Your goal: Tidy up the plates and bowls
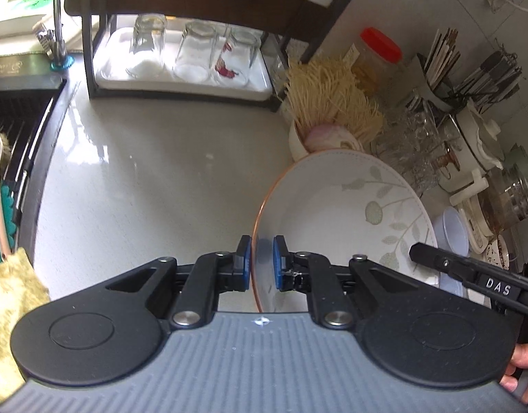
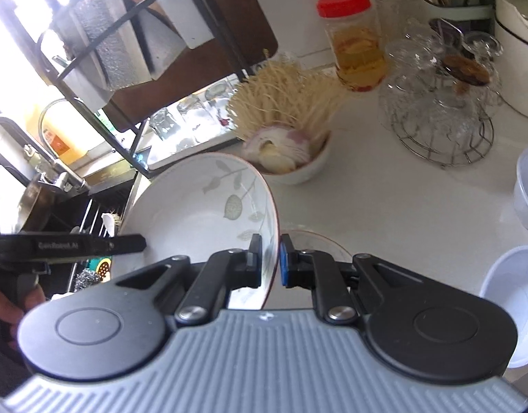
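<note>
Both grippers are on the same leaf-patterned bowl [image 1: 336,213], and it's tipped up on edge above the counter [image 1: 153,179]! The left gripper [image 1: 262,263] has its jaws straddling the bowl's orange-edged rim, blue pads on either side of the wall, pinching it. The right gripper [image 2: 271,261] has the opposite rim between its jaws, one pad inside the bowl and one outside, clamped on the thin wall. From the left wrist view, the right gripper's black finger pokes in at the bowl's far side; from the right wrist view, the left gripper's arm crosses in front of the bowl's white inside.

Beneath the bowl, in the right wrist view, a gold-rimmed plate [image 2: 315,241] peeks out on the counter. Behind it sits a small white bowl [image 2: 298,168] of onion pieces with a bundle of dry noodles [image 2: 281,99] standing in it. A red-lidded jar [image 2: 353,41] stands toward the counter's back edge, with stacked glass dishes on a wire rack [image 2: 439,117] beside it. White plastic bowls [image 2: 515,296] sit at the counter's right edge. Upturned glasses [image 1: 195,51] rest on a white tray [image 1: 133,84] under the dark rack at the back-left.
</note>
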`<control>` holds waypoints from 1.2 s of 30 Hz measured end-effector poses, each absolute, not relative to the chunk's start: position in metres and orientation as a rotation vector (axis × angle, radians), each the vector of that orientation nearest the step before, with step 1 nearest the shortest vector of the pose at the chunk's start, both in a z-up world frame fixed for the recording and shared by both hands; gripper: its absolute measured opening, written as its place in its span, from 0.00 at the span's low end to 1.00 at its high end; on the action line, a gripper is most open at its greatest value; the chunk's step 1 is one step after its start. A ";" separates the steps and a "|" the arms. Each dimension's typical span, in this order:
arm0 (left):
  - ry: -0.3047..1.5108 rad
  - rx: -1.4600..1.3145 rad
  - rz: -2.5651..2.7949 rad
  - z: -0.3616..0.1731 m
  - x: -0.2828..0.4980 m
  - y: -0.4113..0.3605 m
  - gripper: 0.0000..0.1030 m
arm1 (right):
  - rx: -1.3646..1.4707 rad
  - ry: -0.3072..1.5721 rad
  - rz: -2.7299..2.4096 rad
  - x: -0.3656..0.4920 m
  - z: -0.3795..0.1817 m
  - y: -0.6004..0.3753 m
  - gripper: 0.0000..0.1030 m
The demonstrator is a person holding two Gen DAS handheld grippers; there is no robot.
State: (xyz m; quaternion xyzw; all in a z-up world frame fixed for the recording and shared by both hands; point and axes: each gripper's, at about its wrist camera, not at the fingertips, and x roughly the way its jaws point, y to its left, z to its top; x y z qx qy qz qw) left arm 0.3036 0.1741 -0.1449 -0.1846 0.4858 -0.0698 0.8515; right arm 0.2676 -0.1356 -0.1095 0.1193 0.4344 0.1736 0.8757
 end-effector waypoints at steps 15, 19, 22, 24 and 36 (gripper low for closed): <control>1.180 -0.396 -0.128 -0.187 0.310 0.123 0.14 | 0.172 0.990 0.335 0.269 -0.147 -0.173 0.13; 1.187 -0.373 -0.113 -0.189 0.316 0.114 0.15 | 0.122 0.999 0.338 0.273 -0.151 -0.173 0.13; 1.199 -0.372 -0.105 -0.193 0.315 0.113 0.15 | 0.116 1.016 0.344 0.275 -0.156 -0.172 0.13; 1.206 -0.371 -0.094 -0.196 0.314 0.113 0.15 | 0.112 1.028 0.351 0.276 -0.159 -0.171 0.13; 1.232 -0.345 -0.120 -0.203 0.314 0.113 0.15 | 0.113 1.058 0.341 0.281 -0.170 -0.167 0.16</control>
